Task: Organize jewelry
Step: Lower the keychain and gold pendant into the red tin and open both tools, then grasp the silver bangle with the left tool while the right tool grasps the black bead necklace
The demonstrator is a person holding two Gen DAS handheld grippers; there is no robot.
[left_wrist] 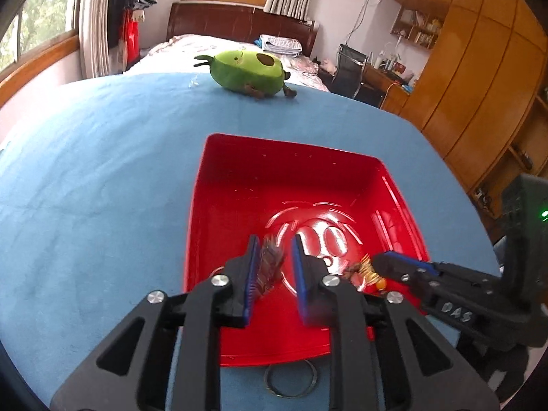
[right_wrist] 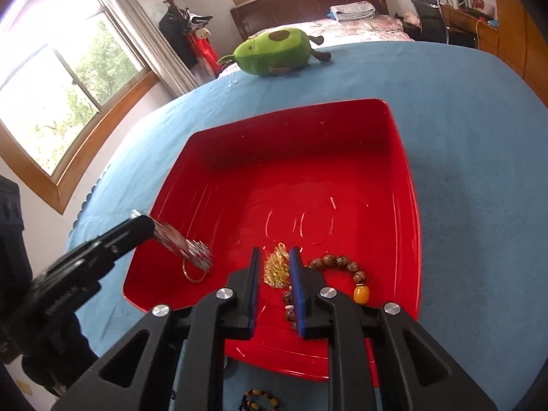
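A red tray [left_wrist: 239, 178] [right_wrist: 404, 185] sits on the blue tablecloth. My left gripper [left_wrist: 274, 250] hangs over the tray's near left with its jaws apart; a blurred cluster of silver rings [left_wrist: 270, 267] [right_wrist: 195, 257] sits between them, dropping to the tray floor. My right gripper [right_wrist: 275, 257] is over the near right of the tray, jaws apart around a gold chain piece [right_wrist: 275, 267] lying on the floor. A brown bead bracelet with an amber bead [right_wrist: 346, 267] lies beside it in the tray. My right gripper also shows in the left wrist view [left_wrist: 380, 260].
A silver ring [left_wrist: 291, 382] lies on the cloth just in front of the tray. A dark bead bracelet [right_wrist: 260, 400] lies on the cloth near the tray's front edge. A green avocado plush [left_wrist: 248, 72] [right_wrist: 277, 53] sits at the table's far edge.
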